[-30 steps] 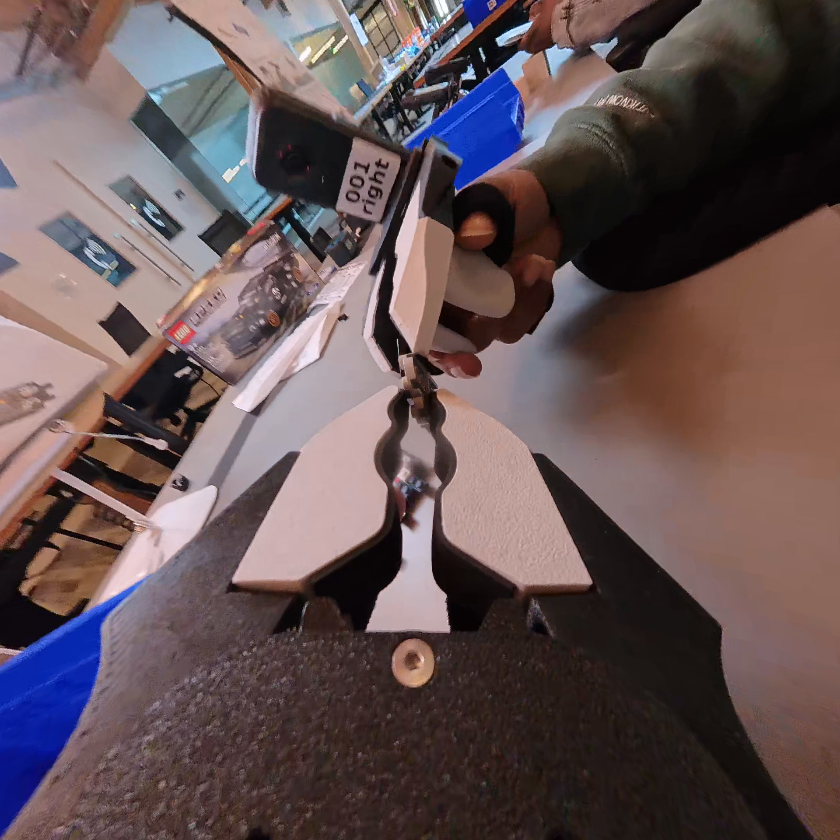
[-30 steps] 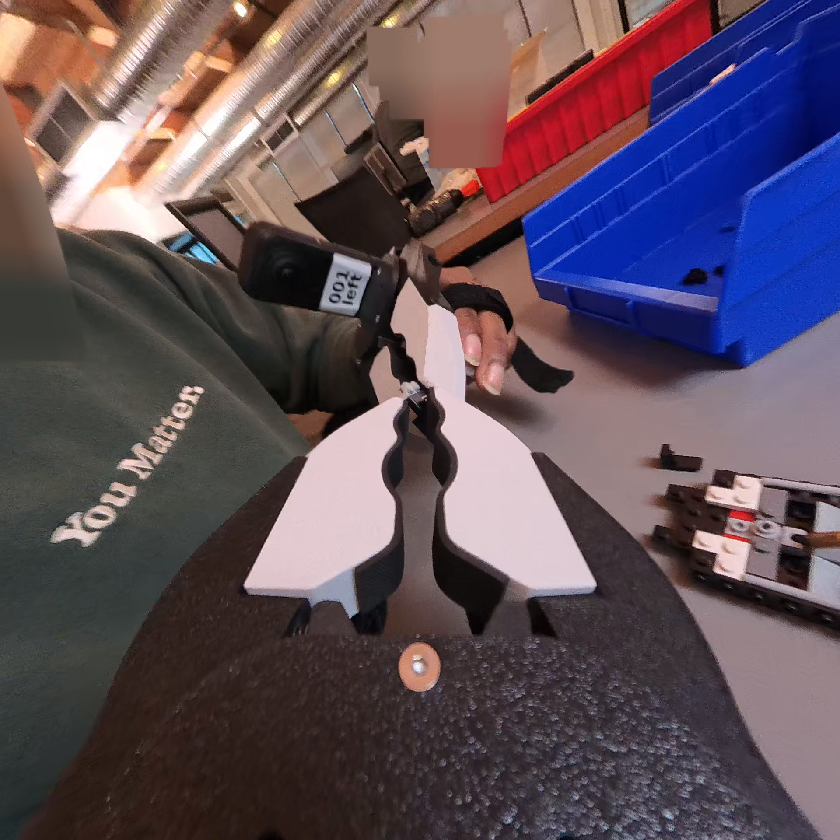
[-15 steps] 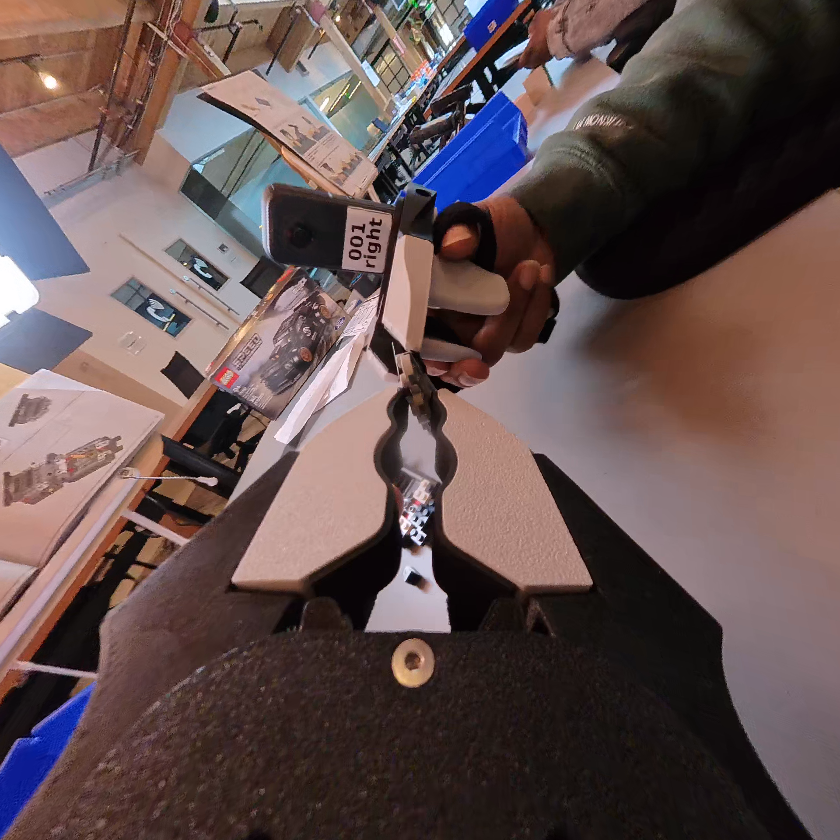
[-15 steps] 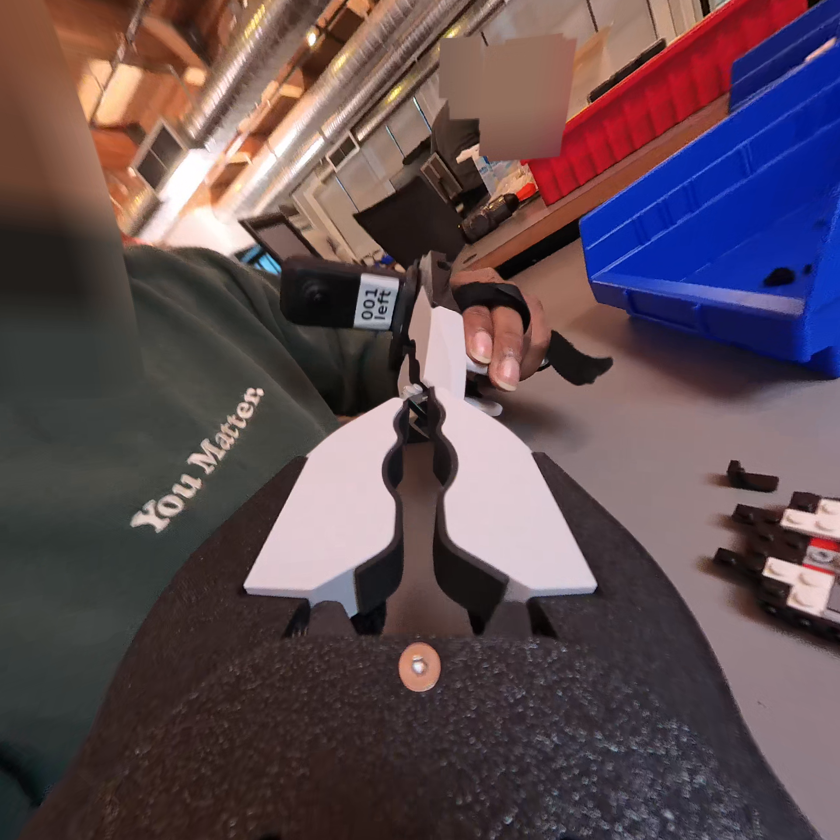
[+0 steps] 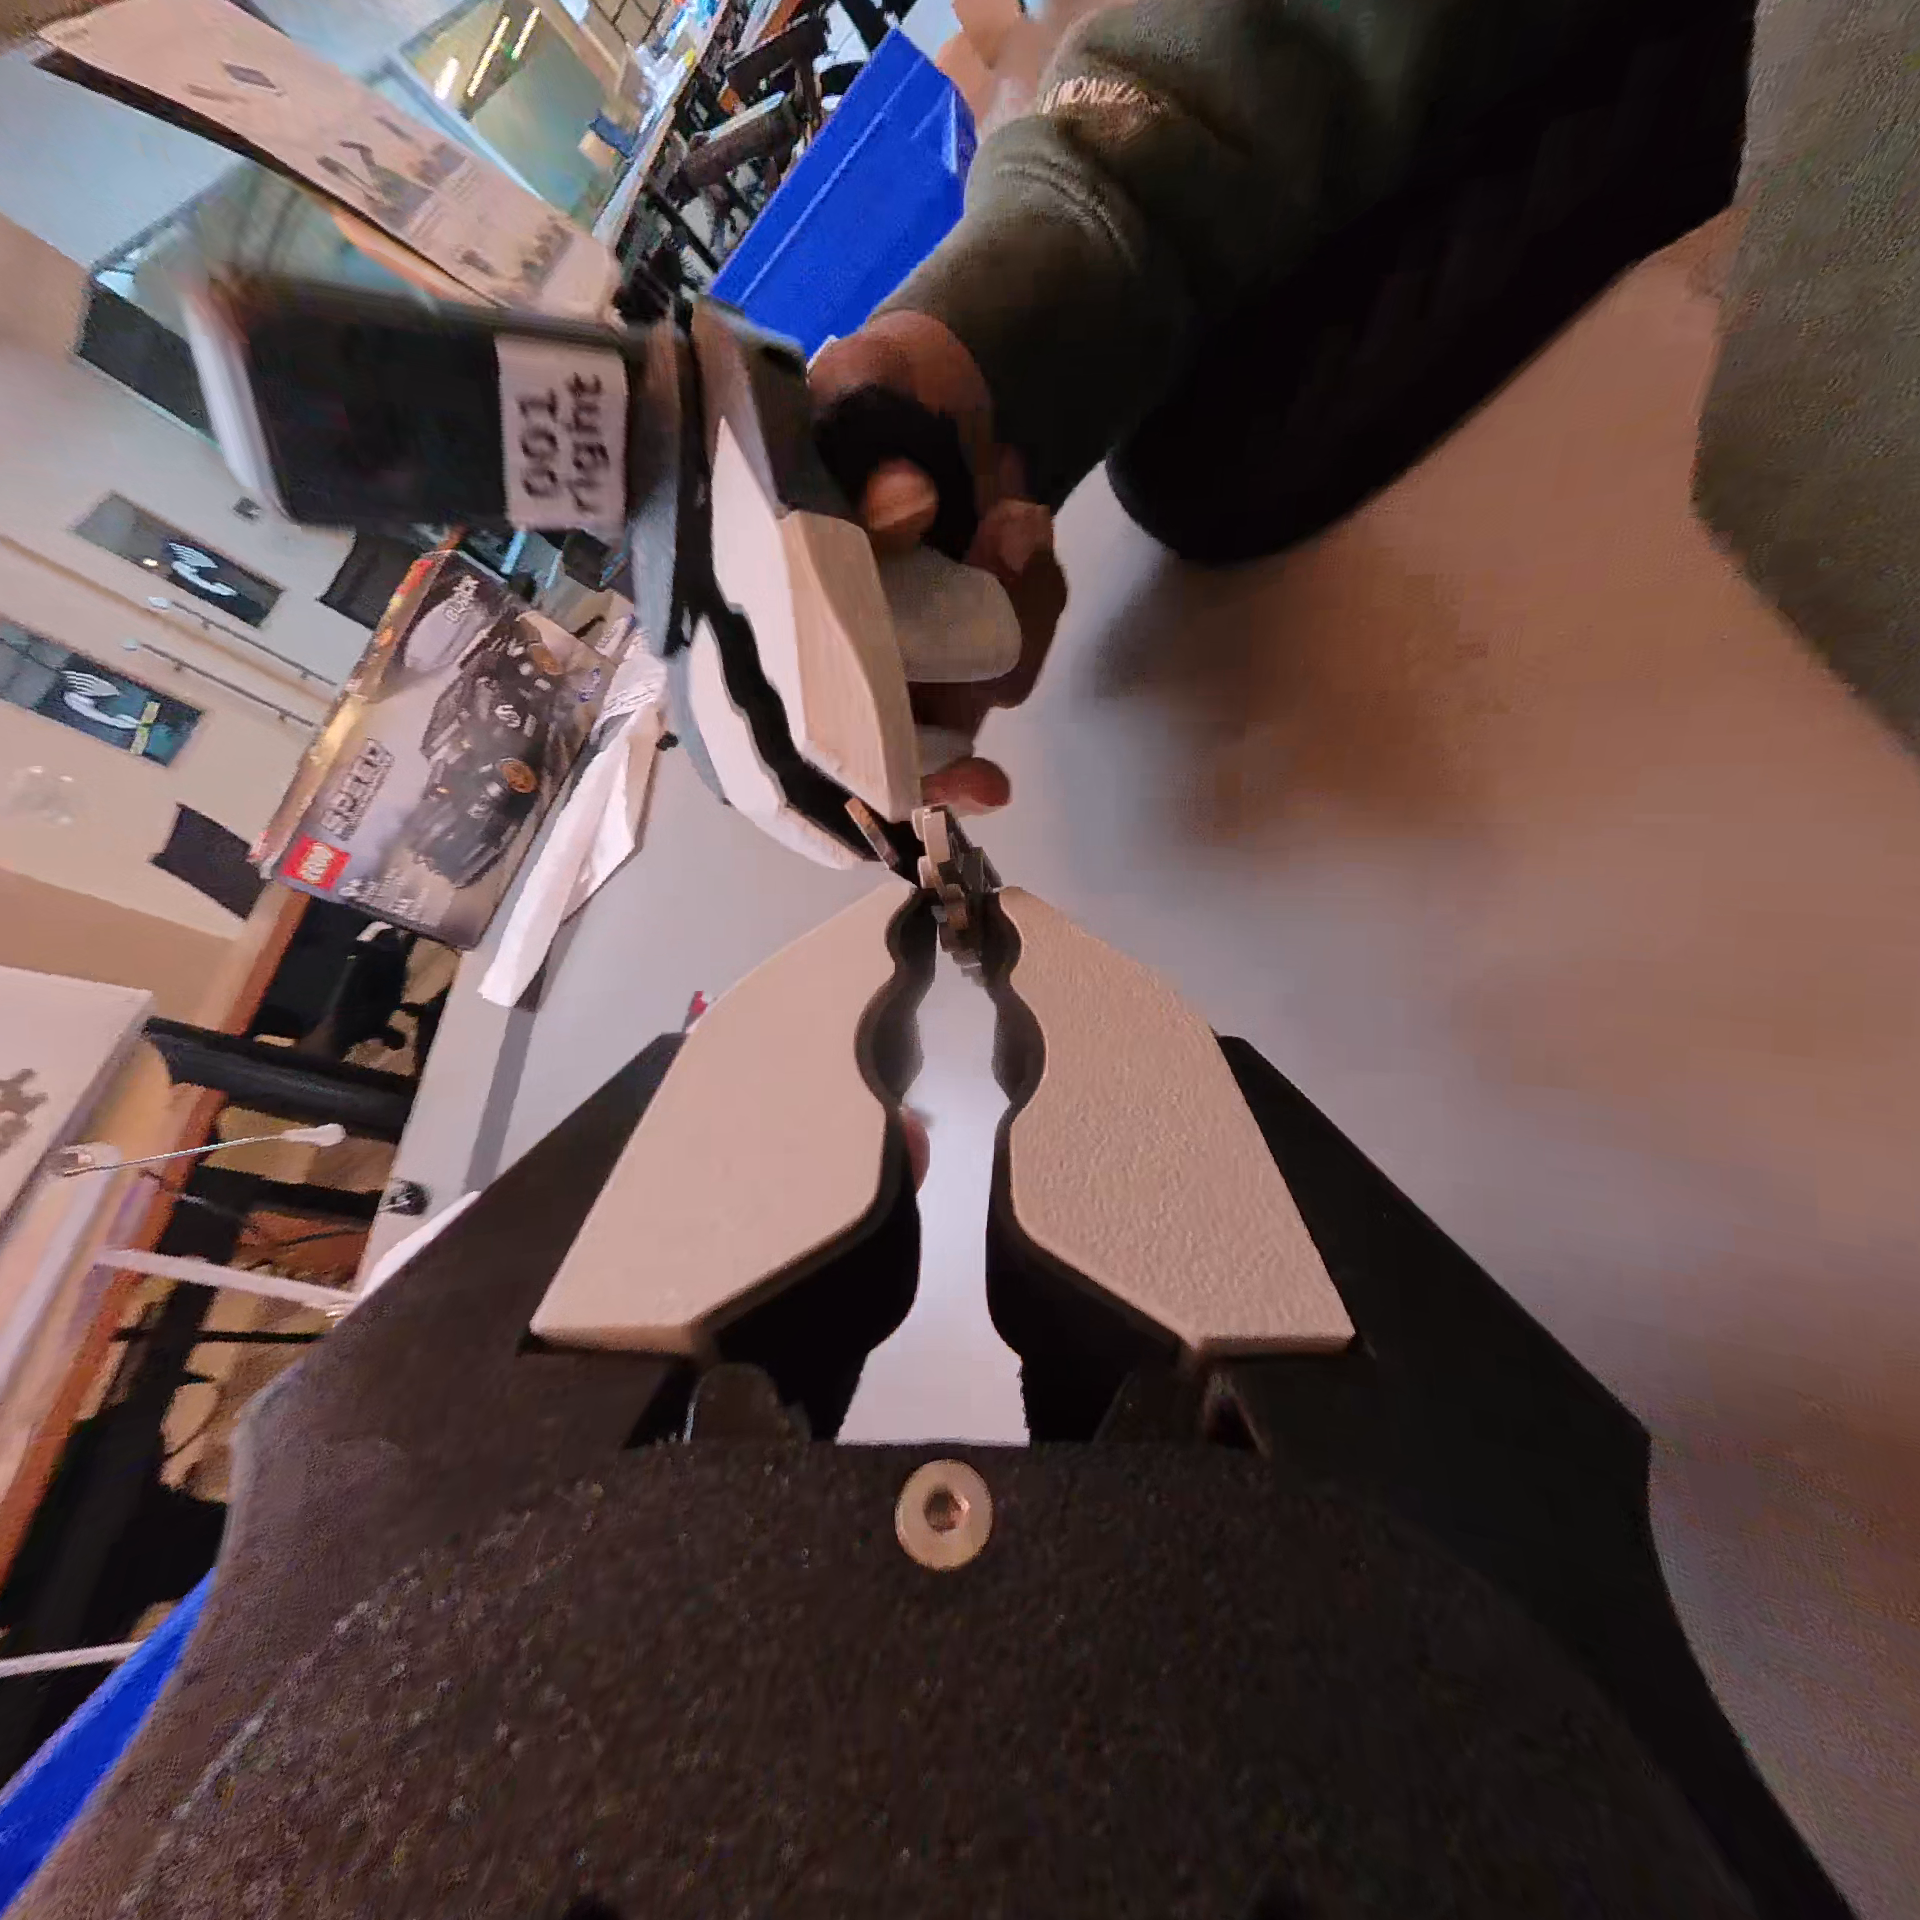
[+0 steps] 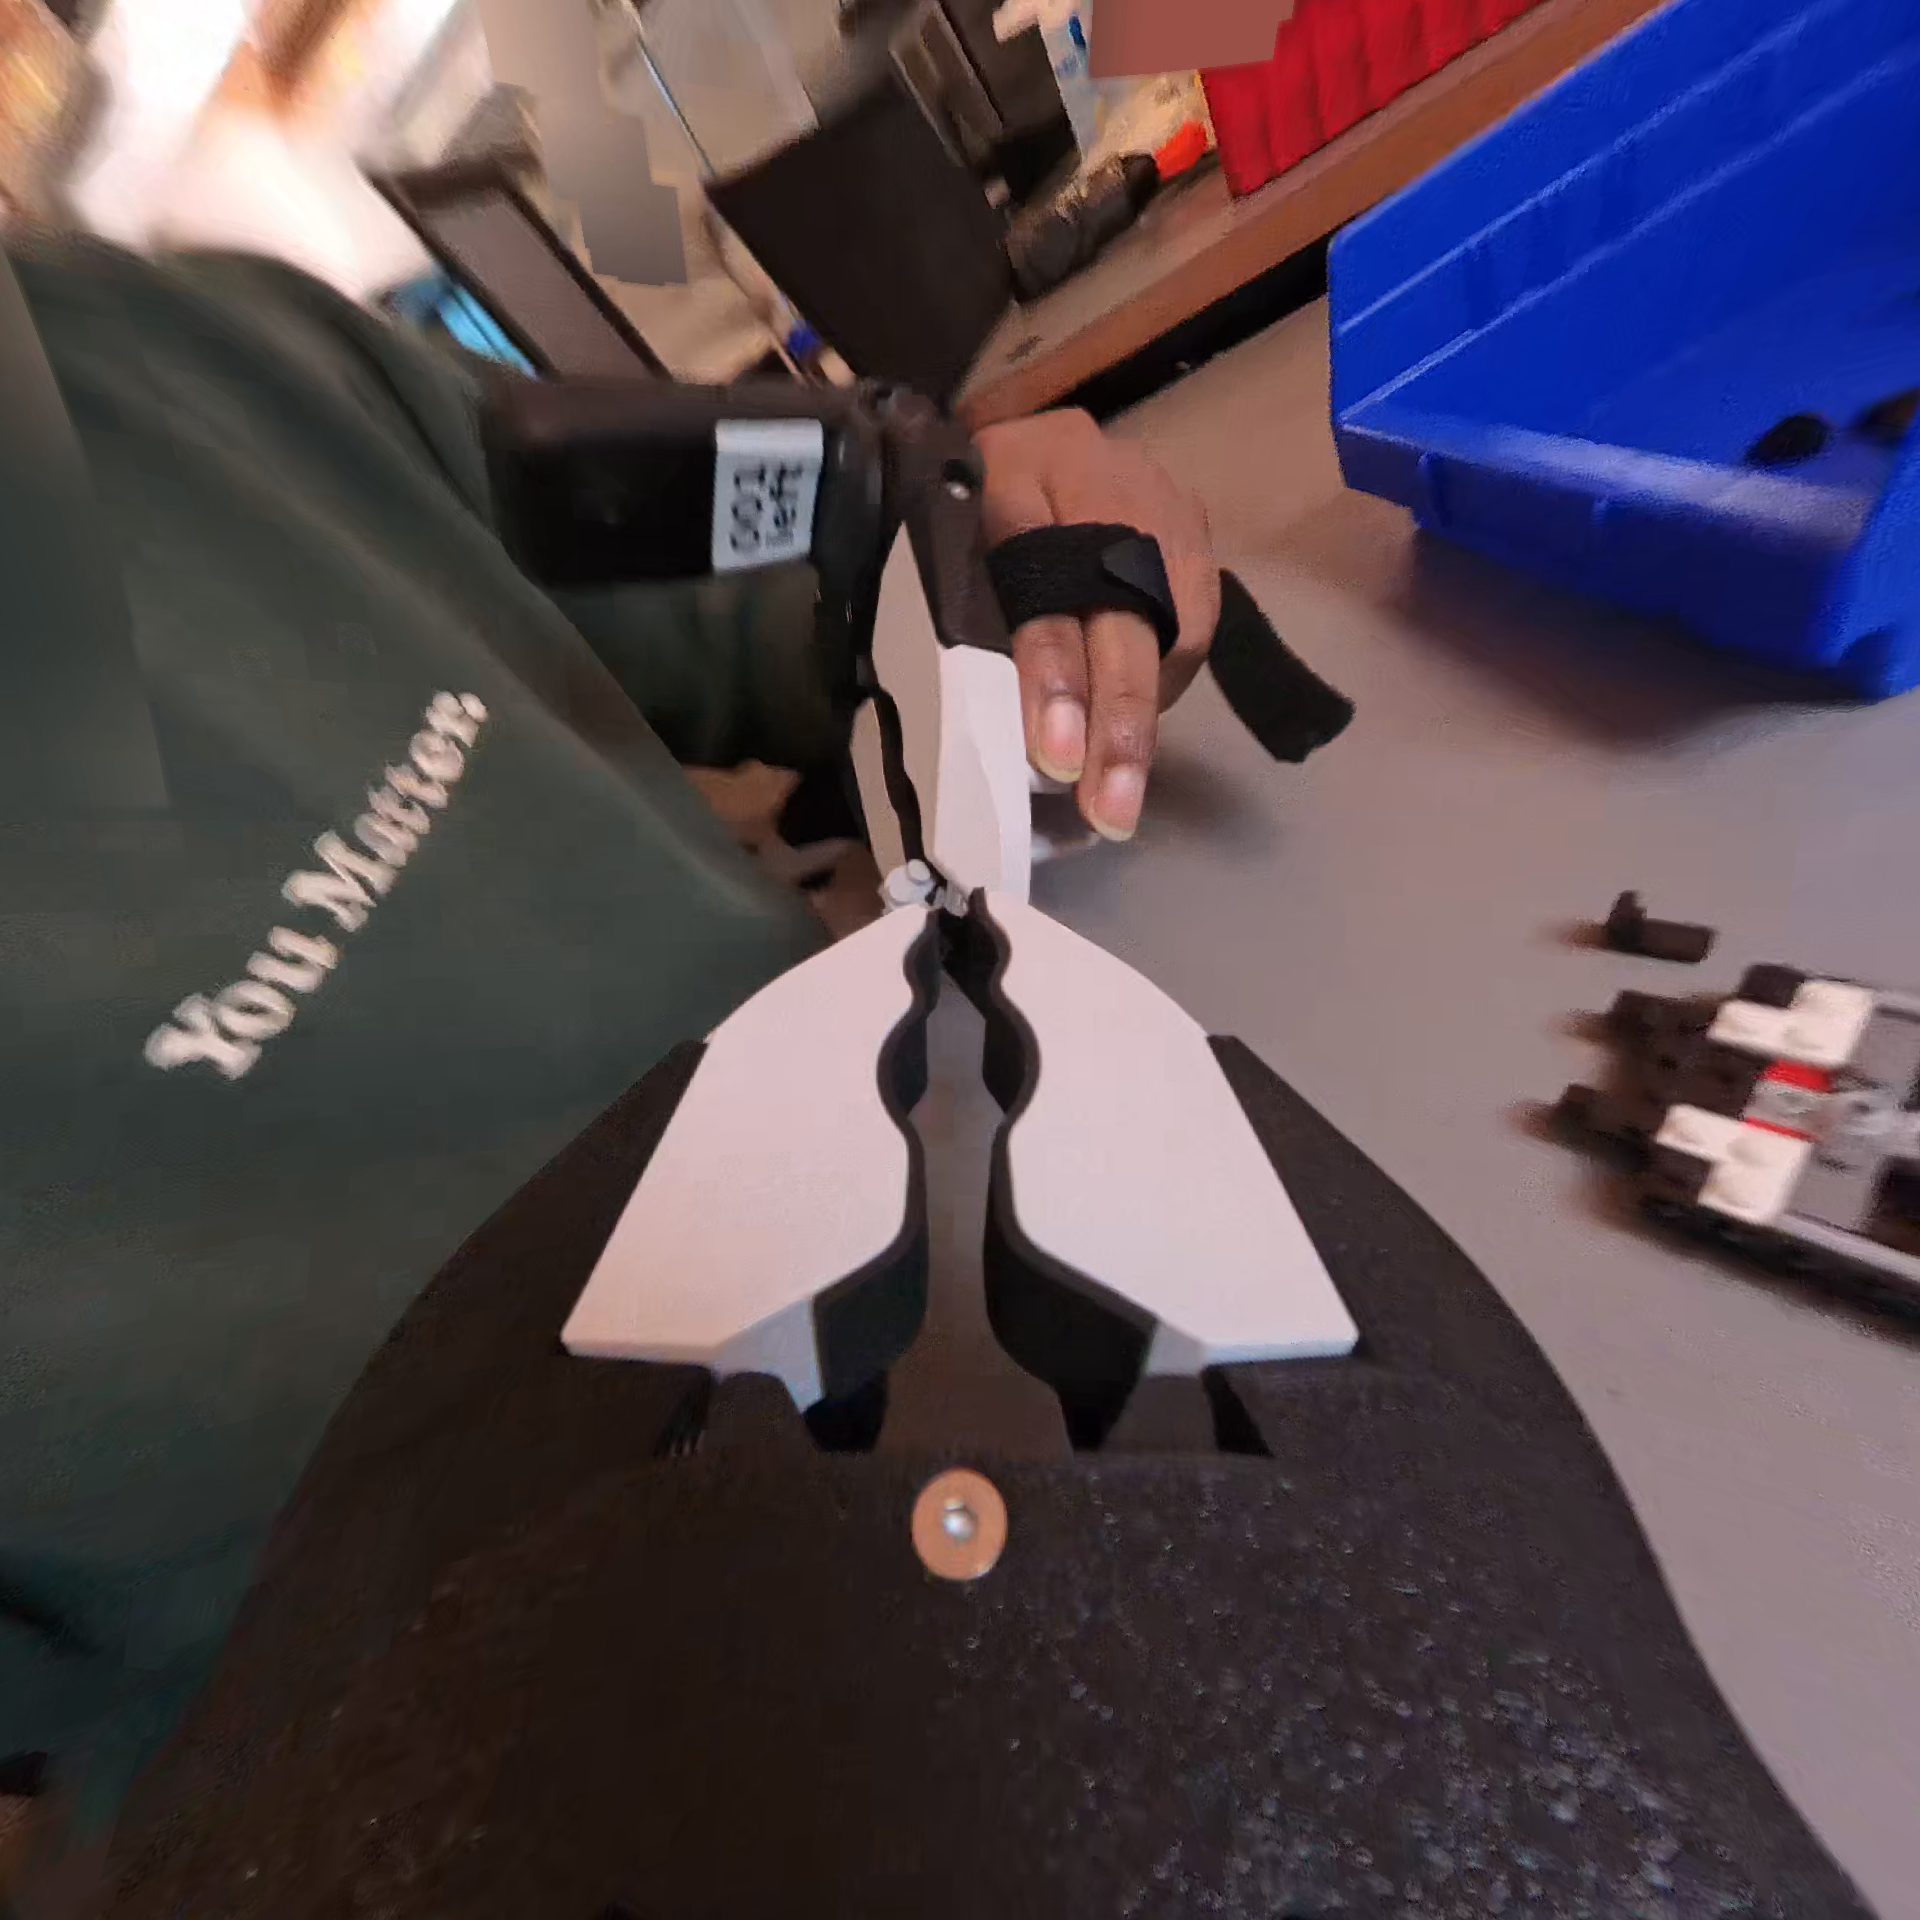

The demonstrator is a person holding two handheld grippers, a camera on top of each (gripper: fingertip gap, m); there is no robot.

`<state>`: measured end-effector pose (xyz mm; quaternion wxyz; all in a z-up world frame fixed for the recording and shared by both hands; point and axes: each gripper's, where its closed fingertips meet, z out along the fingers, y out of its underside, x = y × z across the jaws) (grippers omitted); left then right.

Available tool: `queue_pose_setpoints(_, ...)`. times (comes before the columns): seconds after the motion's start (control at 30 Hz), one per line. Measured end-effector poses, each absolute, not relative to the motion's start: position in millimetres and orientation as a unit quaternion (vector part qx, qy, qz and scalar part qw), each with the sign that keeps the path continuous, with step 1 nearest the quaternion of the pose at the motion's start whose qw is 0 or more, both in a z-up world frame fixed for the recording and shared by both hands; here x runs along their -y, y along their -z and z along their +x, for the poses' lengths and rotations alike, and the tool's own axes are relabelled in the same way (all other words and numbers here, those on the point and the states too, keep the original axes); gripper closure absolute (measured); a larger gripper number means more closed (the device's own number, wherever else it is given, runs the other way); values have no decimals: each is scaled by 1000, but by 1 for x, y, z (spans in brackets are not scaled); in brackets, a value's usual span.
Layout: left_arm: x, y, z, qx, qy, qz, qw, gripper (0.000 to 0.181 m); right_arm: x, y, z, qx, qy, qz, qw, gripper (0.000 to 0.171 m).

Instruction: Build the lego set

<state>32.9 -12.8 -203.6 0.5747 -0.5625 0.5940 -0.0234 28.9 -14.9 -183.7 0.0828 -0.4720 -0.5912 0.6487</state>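
Tongs [image 5: 954, 902] [image 6: 951, 914] tip-to-tip, both pinching small brick piece [image 5: 951, 868].

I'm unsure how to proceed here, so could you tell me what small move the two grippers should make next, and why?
Probably press the tips gently together: the left gripper and right gripper meet tip to tip, each shut on a small brick piece, above the grey table.

Grey desk [image 6: 1455, 790] carrying a blue bin [image 6: 1662, 343] at the far right, a partly built brick model [image 6: 1766, 1122] with a loose black piece [image 6: 1652, 938] just beside it, a boxed brick set [image 5: 447, 748] and white paper [image 5: 582, 852].
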Motion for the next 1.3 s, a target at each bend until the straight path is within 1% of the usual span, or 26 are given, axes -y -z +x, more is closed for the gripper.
queue_pose_setpoints(0.07,8,203,26,-590,-4,-558,584,172,8,181,21,525,-687,-501,34,166)
queue_pose_setpoints(0.13,1,194,22,-581,-52,-533,613,174,-13,169,12,403,-747,-528,-22,167)
queue_pose_setpoints(0.17,-3,189,21,-568,-62,-532,625,174,-20,164,12,375,-765,-523,-28,168)
queue_pose_setpoints(0.27,-12,193,11,-525,-10,-581,622,175,-21,164,12,404,-749,-524,29,168)
queue_pose_setpoints(0.4,-12,204,5,-504,80,-623,593,175,-27,159,10,377,-761,-528,30,167)
queue_pose_setpoints(0.6,-4,241,18,-522,132,-669,512,175,-41,163,9,321,-773,-547,1,167)
queue_pose_setpoints(0.63,-2,245,20,-519,149,-677,499,171,-41,164,9,321,-772,-549,1,168)
queue_pose_setpoints(0.7,5,243,26,-497,214,-694,474,148,-39,165,8,325,-769,-550,1,168)
queue_pose_setpoints(0.73,6,236,28,-474,257,-700,469,141,-38,165,8,328,-767,-551,2,168)
queue_pose_setpoints(0.77,7,223,29,-444,301,-697,476,139,-37,167,8,335,-763,-553,6,168)
queue_pose_setpoints(0.8,5,208,27,-411,343,-688,489,140,-36,168,7,345,-757,-555,15,168)
queue_pose_setpoints(0.87,-4,188,20,-345,387,-688,507,148,-29,168,6,380,-744,-548,41,168)
queue_pose_setpoints(0.97,-9,184,17,-312,413,-694,500,152,-15,167,4,449,-715,-528,93,168)
queue_pose_setpoints(1.1,-3,186,24,-347,383,-689,507,174,-2,168,4,510,-682,-505,142,167)
queue_pose_setpoints(1.2,-7,184,22,-356,341,-692,528,175,-6,165,3,515,-673,-501,177,167)
queue_pose_setpoints(1.3,-17,180,16,-331,309,-699,553,175,-16,160,0,516,-648,-506,241,166)
